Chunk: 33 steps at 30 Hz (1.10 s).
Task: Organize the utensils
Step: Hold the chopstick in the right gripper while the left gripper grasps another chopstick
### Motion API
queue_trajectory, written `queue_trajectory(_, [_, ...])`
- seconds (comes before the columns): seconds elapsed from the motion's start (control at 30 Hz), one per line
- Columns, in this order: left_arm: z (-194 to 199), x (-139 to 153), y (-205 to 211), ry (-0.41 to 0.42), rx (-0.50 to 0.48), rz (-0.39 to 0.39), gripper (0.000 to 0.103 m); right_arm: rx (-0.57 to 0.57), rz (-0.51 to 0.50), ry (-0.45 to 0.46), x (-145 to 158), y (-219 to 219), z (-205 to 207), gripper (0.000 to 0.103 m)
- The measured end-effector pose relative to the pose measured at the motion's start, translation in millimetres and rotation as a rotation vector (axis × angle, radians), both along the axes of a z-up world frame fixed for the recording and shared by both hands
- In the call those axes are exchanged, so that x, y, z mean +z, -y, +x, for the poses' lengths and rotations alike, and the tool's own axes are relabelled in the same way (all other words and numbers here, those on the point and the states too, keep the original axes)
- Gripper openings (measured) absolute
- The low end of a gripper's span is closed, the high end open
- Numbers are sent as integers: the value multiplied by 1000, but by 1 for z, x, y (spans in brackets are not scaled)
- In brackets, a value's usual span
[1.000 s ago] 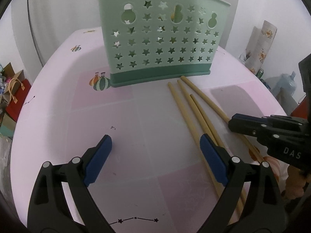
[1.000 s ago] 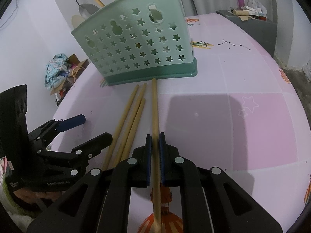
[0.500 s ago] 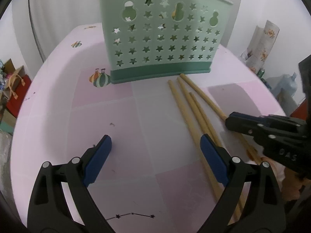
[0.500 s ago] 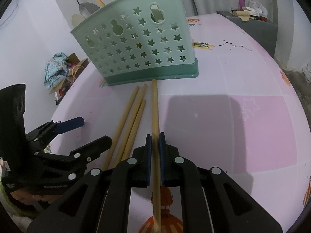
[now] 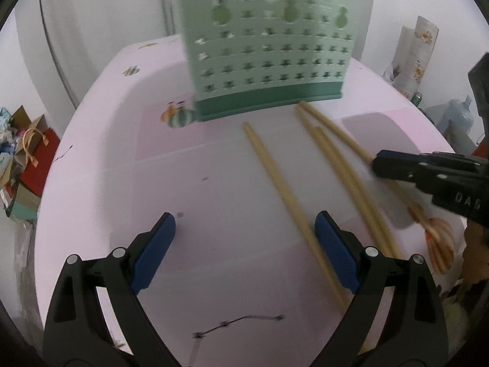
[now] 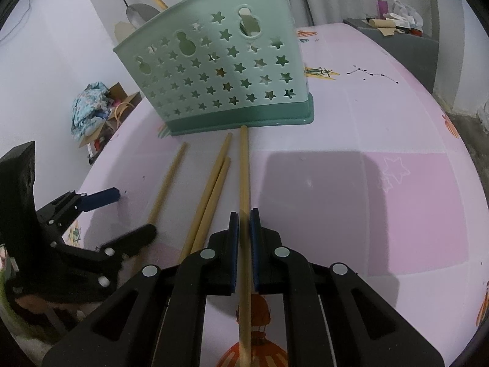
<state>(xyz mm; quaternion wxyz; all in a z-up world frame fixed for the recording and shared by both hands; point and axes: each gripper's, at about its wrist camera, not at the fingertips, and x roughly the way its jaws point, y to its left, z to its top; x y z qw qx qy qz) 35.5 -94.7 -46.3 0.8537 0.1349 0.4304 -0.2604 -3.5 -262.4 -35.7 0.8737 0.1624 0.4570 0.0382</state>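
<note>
A green star-punched utensil basket point(image 5: 269, 52) stands on the pink table point(image 5: 122, 159); it also shows in the right wrist view point(image 6: 226, 79), holding a spoon and other utensils. Several wooden chopsticks lie in front of it. My left gripper point(image 5: 244, 244) is open; one chopstick point(image 5: 281, 195) lies apart from the others and runs in by its right finger. My right gripper point(image 6: 243, 238) is shut on a chopstick point(image 6: 244, 177) whose far tip touches the basket's base. Two more chopsticks point(image 6: 211, 195) lie just left of it.
Boxes, bags and cloth point(image 5: 21, 159) lie on the floor left of the table. A grey cabinet with clutter point(image 6: 397, 39) stands at the far right. A patterned roll point(image 5: 418, 52) and a water jug point(image 5: 458, 116) stand to the right.
The left gripper has shifted left, and the leftmost chopstick has been pushed away from the other chopsticks. The right gripper stays shut on its chopstick, barely moved.
</note>
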Motion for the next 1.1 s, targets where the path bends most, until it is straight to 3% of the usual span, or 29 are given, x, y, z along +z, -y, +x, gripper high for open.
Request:
queue_trajectory(0.13, [3, -1, -18, -2, 23, -2, 88, 4, -16, 3, 0, -2, -1, 8])
queue_trajectory(0.33, [-3, 2, -33, -7, 18, -39, 70, 25, -44, -7, 2, -7, -4, 8])
queue_trajectory(0.53, [22, 10, -36, -95, 29, -149, 44, 19, -47, -11, 3, -8, -8, 8])
queue_trajectory(0.73, [50, 8, -23, -74, 23, -132, 12, 17, -50, -17, 3, -9, -9, 8])
queue_trajectory(0.93, [39, 6, -18, -94, -57, -176, 5, 29, -62, -23, 4, -9, -14, 8])
queue_trajectory(1.1, [29, 7, -22, -112, -48, -179, 5, 47, -79, -36, 5, -10, -20, 8])
